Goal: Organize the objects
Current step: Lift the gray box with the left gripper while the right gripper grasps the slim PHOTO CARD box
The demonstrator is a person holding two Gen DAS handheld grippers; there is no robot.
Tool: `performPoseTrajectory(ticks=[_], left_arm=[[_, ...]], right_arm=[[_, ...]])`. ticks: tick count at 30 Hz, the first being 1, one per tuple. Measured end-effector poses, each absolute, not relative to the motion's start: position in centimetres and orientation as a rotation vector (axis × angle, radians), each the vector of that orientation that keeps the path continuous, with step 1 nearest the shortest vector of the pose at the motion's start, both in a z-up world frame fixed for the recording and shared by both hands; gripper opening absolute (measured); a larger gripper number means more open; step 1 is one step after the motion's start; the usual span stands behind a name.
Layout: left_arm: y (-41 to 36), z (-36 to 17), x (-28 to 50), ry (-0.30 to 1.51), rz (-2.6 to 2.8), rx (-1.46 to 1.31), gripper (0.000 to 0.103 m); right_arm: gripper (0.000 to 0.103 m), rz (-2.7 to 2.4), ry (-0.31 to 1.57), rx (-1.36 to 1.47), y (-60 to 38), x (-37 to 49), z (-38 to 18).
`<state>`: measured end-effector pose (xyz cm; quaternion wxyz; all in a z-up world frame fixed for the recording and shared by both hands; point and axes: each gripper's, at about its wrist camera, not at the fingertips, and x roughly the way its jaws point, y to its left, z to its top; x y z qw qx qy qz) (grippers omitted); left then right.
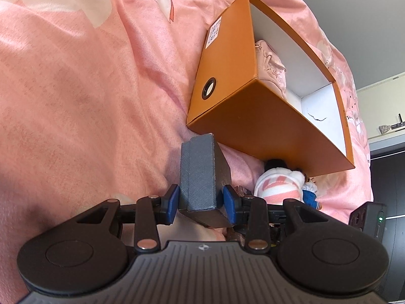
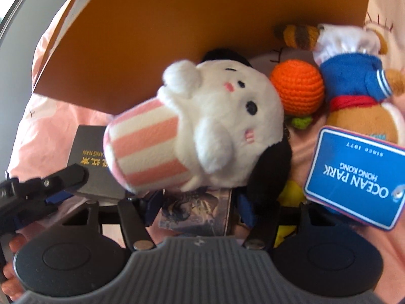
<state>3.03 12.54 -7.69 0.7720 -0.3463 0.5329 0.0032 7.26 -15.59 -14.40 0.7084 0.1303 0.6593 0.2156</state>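
My left gripper (image 1: pixel 201 204) is shut on a dark grey box (image 1: pixel 200 177) and holds it above the pink bedspread, just short of an open orange shoebox (image 1: pixel 253 116). A pale pink item (image 1: pixel 270 65) lies inside the shoebox. In the right wrist view the same grey box (image 2: pixel 88 157) shows at left with gold lettering. My right gripper (image 2: pixel 195 210) is shut on a small picture-printed box (image 2: pixel 197 210), partly hidden under a white plush with a pink striped body (image 2: pixel 192 126). That plush also shows in the left wrist view (image 1: pixel 278 185).
Beside the white plush lie an orange crocheted ball (image 2: pixel 297 86), a striped crocheted bee (image 2: pixel 296 35), a bear plush in a blue sailor top (image 2: pixel 354 81) and its blue Ocean Park tag (image 2: pixel 354 177). The shoebox's orange wall (image 2: pixel 177 25) stands right behind them.
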Motion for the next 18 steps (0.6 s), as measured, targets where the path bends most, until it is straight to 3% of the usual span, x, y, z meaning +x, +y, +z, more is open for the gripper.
performPoseTrajectory(ticks=[10, 11, 12, 18], left_arm=[[12.2, -6.6, 2.2, 1.144, -0.027, -0.743, 0.043], [12.2, -6.4, 2.1, 1.143, -0.034, -0.741, 0.043], [12.1, -6.2, 2.0, 1.140, -0.042, -0.741, 0.043], [12.0, -5.0, 1.5, 1.113, -0.054, -0.724, 0.040]], right_arm=[[0.062, 0.583, 1.383, 0.232, -15.8, 5.9, -9.8], [0.055, 0.595, 1.369, 0.225, -15.8, 5.8, -9.2], [0.024, 0.593, 1.348, 0.208, -15.6, 5.8, -8.5], [0.025, 0.685, 1.343, 0.206, -12.6, 6.2, -6.4]])
